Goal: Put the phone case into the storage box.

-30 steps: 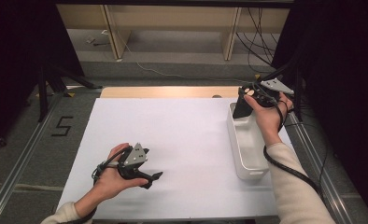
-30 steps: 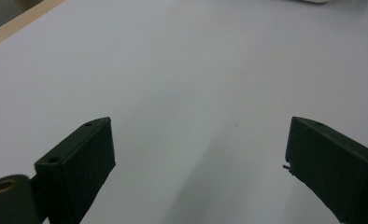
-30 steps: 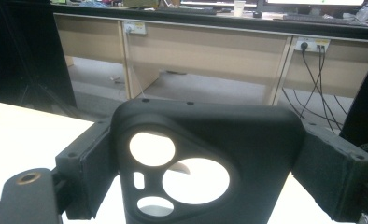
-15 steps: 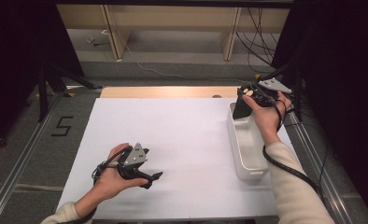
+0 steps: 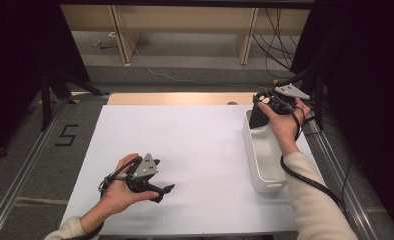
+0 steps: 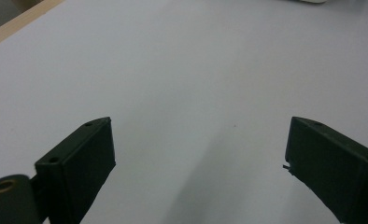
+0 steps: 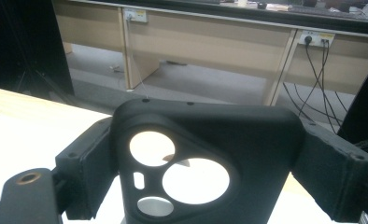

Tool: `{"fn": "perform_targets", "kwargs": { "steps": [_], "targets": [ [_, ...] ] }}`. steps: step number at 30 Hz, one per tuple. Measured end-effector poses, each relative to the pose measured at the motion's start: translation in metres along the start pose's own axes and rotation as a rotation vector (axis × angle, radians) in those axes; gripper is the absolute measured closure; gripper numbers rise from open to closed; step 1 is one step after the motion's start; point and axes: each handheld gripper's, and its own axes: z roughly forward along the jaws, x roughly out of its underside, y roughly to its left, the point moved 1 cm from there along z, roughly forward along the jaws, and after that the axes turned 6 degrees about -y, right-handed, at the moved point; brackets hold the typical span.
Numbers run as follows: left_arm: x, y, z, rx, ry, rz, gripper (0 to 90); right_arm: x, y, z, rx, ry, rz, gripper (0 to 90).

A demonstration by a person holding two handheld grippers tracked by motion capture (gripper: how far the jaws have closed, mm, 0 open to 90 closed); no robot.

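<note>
Two grippers are in play at the white table (image 5: 195,145). Over on the right, the right gripper (image 5: 261,114) has its jaws clamped on either side of a black phone case (image 7: 205,163), with its round and oval camera cutouts facing the right gripper view. In the high view that case hangs upright over the far end of the white bin (image 5: 265,165), which sits along the table's right edge. Down at the near left, the left gripper (image 5: 162,192) rests low over bare tabletop, well apart from the bin, jaws spread wide with nothing between them.
</note>
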Motion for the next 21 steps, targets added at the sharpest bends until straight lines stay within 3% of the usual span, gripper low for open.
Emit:
{"fn": "perform_targets", "kwargs": {
  "steps": [21],
  "targets": [
    [0.0001, -0.0002, 0.0011, 0.004, 0.001, -0.001, 8.0, 0.0042, 0.0016, 0.006, 0.0, 0.021, -0.011, 14.9]
  ]
}}
